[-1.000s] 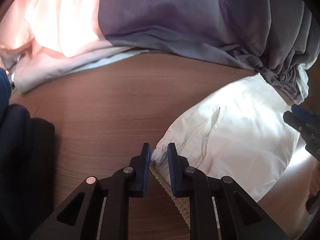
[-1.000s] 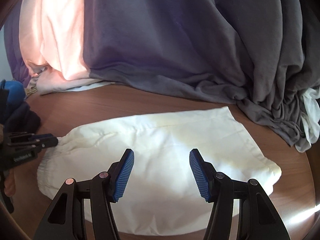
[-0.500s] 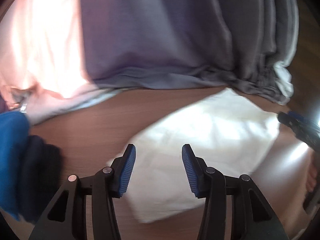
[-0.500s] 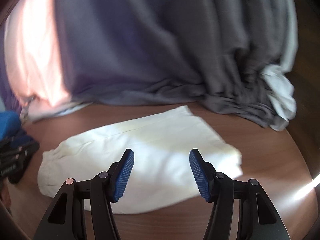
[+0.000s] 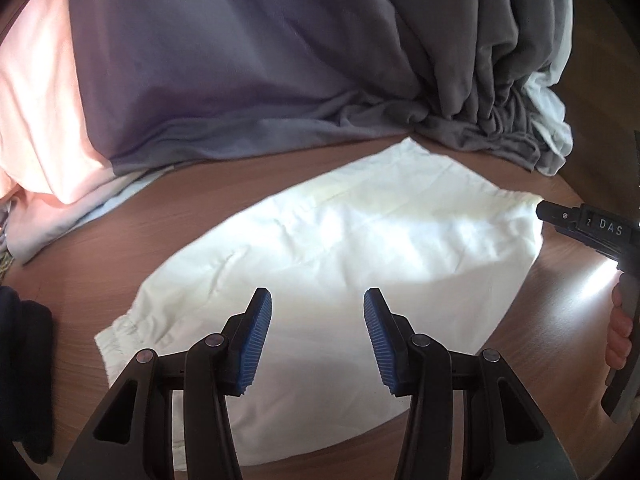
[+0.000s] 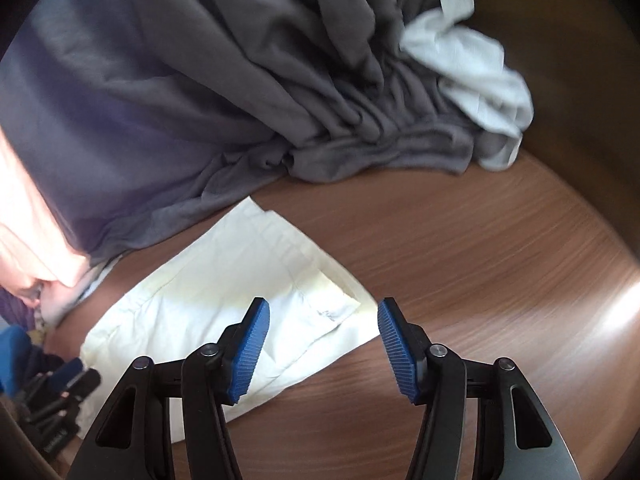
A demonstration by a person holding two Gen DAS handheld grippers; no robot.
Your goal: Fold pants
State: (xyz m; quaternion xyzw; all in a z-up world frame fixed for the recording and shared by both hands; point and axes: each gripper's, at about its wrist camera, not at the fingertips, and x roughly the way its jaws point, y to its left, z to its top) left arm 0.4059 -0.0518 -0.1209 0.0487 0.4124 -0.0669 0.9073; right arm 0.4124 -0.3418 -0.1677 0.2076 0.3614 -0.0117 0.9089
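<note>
The white pants (image 5: pixel 360 248) lie folded flat on the brown wooden table (image 5: pixel 240 184). They also show in the right wrist view (image 6: pixel 224 304), with their hem corner pointing towards the grey pile. My left gripper (image 5: pixel 318 340) is open and empty, hovering over the waistband side of the pants. My right gripper (image 6: pixel 324 344) is open and empty, above the pants' right edge. The right gripper also shows at the right edge of the left wrist view (image 5: pixel 584 224).
A large heap of grey and purple cloth (image 5: pixel 280 60) lies behind the pants, with pink cloth (image 5: pixel 36 112) at its left and a white garment (image 6: pixel 472 68) at its right. Dark blue clothes (image 5: pixel 24 368) lie at the left edge. Bare table (image 6: pixel 500 272) lies right of the pants.
My left gripper let go of the waistband, opened and drew back above the pants. My right gripper swung to the right, towards the pants' right edge.
</note>
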